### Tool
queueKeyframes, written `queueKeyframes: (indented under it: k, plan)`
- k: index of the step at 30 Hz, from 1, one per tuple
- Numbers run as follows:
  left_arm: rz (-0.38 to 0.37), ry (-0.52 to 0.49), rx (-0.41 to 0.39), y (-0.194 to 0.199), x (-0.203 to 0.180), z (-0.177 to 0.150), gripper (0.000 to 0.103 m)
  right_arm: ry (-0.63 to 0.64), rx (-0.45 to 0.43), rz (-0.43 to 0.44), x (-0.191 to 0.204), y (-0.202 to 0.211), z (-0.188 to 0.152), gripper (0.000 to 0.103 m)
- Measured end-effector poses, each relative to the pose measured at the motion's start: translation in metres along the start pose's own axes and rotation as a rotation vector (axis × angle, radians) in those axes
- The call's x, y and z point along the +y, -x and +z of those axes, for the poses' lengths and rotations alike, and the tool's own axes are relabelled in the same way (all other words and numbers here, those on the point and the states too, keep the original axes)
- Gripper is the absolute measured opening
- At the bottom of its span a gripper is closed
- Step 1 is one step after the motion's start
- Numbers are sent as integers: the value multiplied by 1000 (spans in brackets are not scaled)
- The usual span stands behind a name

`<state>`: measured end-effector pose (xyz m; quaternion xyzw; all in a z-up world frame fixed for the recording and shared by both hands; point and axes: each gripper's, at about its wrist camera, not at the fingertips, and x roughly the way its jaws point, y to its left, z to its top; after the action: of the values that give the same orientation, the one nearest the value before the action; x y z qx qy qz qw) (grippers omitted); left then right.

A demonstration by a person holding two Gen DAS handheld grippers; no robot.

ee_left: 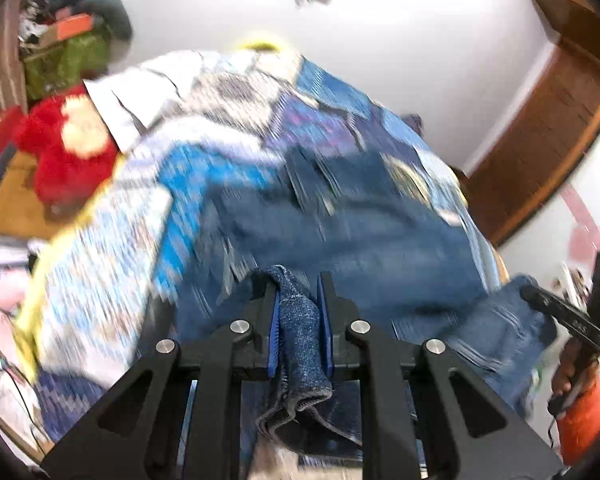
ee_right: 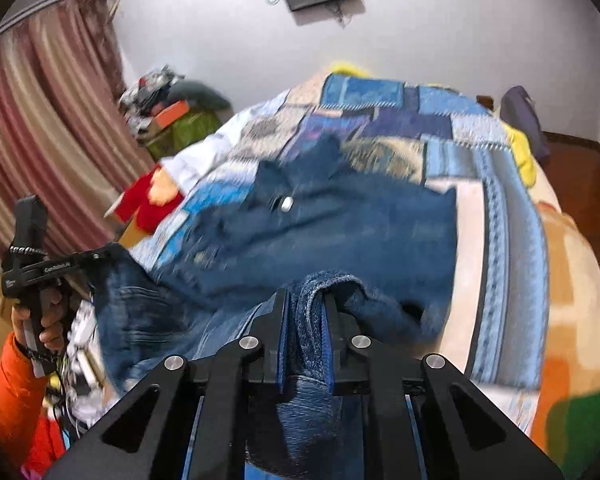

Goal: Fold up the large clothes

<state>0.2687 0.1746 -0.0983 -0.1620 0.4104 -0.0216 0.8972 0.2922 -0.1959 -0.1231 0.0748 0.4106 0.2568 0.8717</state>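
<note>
A pair of blue denim jeans [ee_left: 340,236] lies spread over a bed, its waist and metal button [ee_right: 287,203] toward the far end. My left gripper [ee_left: 298,292] is shut on a bunched hem of the jeans. My right gripper [ee_right: 307,300] is shut on another bunched hem of the jeans [ee_right: 340,224]. Each gripper also shows in the other's view, the right one [ee_left: 540,298] at the right edge and the left one [ee_right: 100,258] at the left edge, both holding denim above the bed's near end. Both views are motion-blurred.
The bed carries a blue and white patchwork cover [ee_left: 112,240] [ee_right: 496,216]. A red plush toy [ee_left: 68,152] and a cluttered pile with a green bag [ee_left: 60,64] stand at the left. Striped curtains [ee_right: 40,128] hang left. A wooden door frame [ee_left: 540,132] is at the right.
</note>
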Motion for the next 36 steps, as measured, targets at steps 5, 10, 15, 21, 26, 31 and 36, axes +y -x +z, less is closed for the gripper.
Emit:
queueKeyframes:
  k: [5, 10, 15, 21, 26, 31, 36]
  plan:
    - [109, 128, -24, -54, 44, 56, 16, -69, -47, -106, -38, -37, 55, 10]
    - [254, 217, 93, -141, 84, 58, 16, -146, 84, -228, -94, -128, 65, 11]
    - [279, 231, 157, -189, 112, 39, 20, -139, 118, -183, -118, -157, 74, 11]
    - [364, 94, 186, -194, 97, 45, 21, -102, 76, -473, -151, -122, 88, 11]
    - [476, -107, 124, -163, 66, 55, 61, -211, 75, -377, -193, -67, 81, 11]
    - [487, -153, -31, -96, 46, 75, 84, -103, 85, -321, -160, -40, 69, 11]
    - [392, -137, 1, -70, 39, 59, 93, 12, 88, -166, -100, -38, 57, 11]
